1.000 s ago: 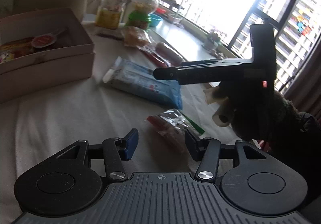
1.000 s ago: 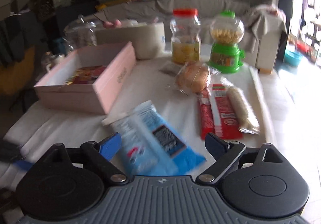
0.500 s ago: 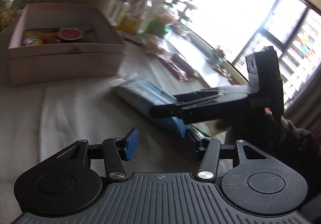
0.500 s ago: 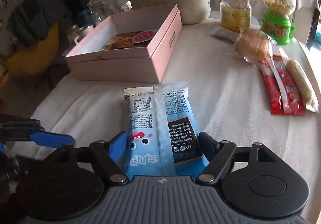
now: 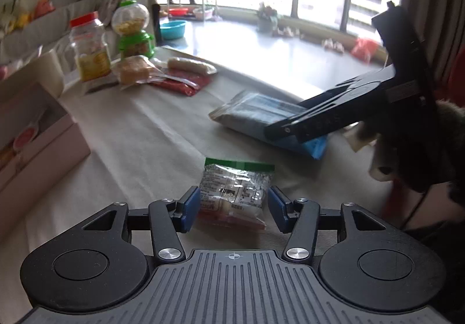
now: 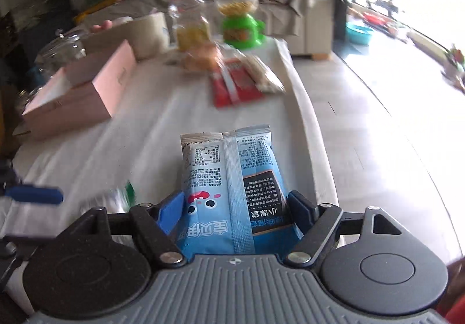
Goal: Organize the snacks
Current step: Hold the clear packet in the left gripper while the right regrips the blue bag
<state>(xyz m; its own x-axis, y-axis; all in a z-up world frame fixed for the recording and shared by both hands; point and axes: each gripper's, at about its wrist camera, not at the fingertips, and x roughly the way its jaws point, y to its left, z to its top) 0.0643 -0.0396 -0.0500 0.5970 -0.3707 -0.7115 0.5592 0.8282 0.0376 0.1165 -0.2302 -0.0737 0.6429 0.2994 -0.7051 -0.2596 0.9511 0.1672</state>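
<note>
I have two packets lined up, one per hand. The left tongs stand spread, with the small clear snack packet lying flat on the bench between the blue pads; I see a gap on each side, so nothing is pinched yet. The right tongs frame the blue snack bag. Their jaws are opening at this moment, and the pads sit against the bag's sides with no gap that I can make out. The bag's far end reaches out over the cloth, and I cannot tell whether it is lifted or resting.

I judge the step to be getting both packets secured for the pink box, which sits open, well apart to the left, with a snack already inside.

To do it well, I want the left pads lowered close to the cloth and centred on the packet's thick middle, not its crimped green edge, then closed gently, since the film will likely crinkle and slip. On the right I would re-close on the bag's lower body before lifting, because a puffy bag tends to squirt out of a loose hold. The far cluster of jars and the red packet can wait.
</note>
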